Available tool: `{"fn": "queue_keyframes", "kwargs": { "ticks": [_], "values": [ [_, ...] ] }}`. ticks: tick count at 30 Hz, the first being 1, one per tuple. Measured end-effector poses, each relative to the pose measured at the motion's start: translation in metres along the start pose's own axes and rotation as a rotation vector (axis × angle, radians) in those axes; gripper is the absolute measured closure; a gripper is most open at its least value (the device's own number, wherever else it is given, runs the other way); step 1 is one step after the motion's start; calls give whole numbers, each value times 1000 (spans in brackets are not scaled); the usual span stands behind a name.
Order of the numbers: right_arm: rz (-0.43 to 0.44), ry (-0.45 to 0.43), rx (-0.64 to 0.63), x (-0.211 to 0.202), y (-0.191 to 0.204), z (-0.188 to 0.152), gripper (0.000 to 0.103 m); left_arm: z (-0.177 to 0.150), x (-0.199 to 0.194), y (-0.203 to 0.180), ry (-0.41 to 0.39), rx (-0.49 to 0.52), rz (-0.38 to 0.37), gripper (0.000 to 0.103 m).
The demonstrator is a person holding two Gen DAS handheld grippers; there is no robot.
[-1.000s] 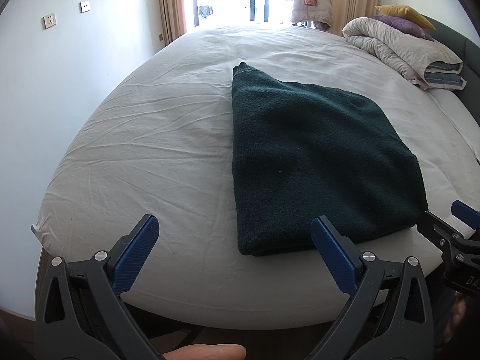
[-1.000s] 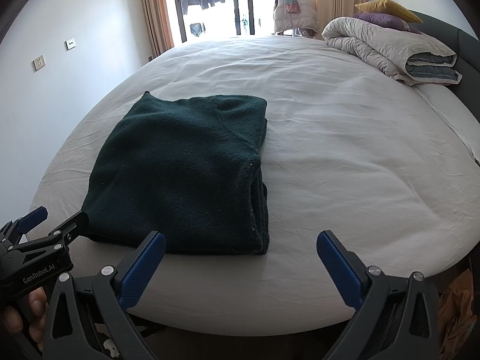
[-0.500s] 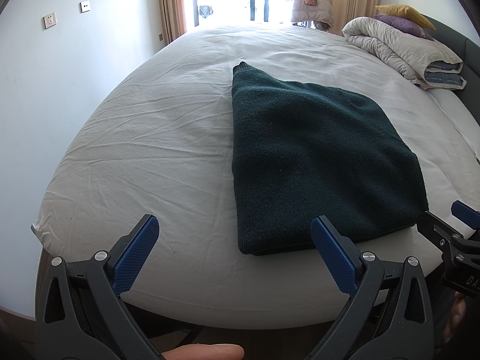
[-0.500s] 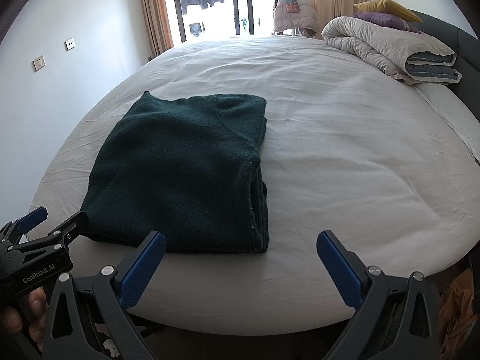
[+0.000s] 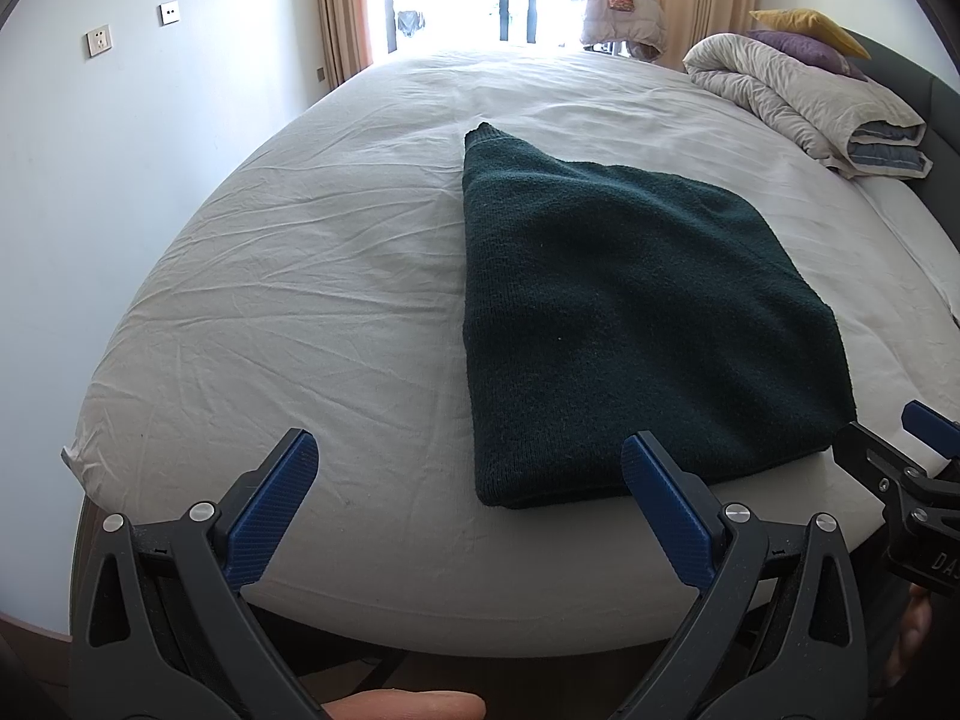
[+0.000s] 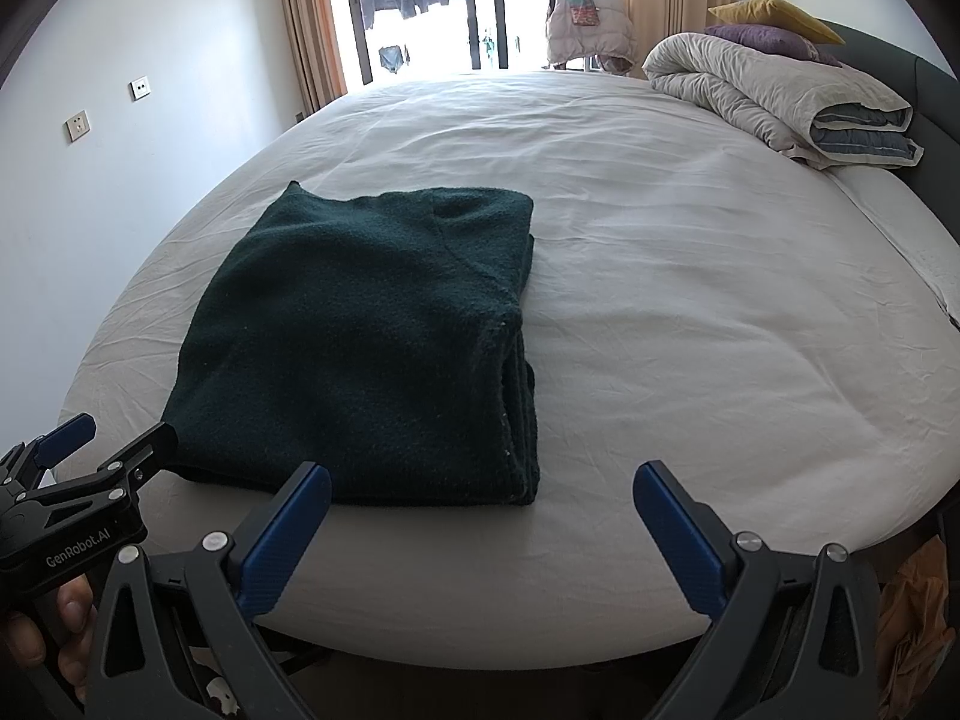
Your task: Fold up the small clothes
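Note:
A dark green knitted garment [image 5: 630, 312] lies folded into a flat rectangle on the white sheet of a round bed [image 5: 312, 276], near its front edge. It also shows in the right wrist view [image 6: 372, 348], with stacked layers along its right side. My left gripper [image 5: 468, 480] is open and empty, held off the bed's front edge, left of the garment's near corner. My right gripper [image 6: 480, 504] is open and empty, just in front of the garment's near right corner. Each gripper shows at the edge of the other's view, the left one [image 6: 66, 462] and the right one [image 5: 900, 450].
A rolled duvet [image 6: 774, 96] with a yellow and a purple pillow lies at the bed's far right by a dark headboard [image 6: 936, 96]. A glass door with curtains [image 6: 420, 6] is behind the bed. A white wall [image 5: 90, 150] stands on the left.

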State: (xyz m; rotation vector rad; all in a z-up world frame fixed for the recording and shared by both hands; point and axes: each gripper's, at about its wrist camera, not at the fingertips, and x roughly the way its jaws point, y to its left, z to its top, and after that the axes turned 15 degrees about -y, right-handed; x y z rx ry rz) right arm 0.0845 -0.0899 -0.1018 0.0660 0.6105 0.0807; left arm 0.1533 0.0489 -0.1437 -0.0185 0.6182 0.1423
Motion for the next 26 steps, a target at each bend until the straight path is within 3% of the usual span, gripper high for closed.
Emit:
{"fn": "queue_keyframes", "kwargs": {
  "ticks": [26],
  "values": [
    [0, 6, 8, 3, 0, -5, 0, -2, 5, 2, 10, 2, -6, 0]
  ]
}}
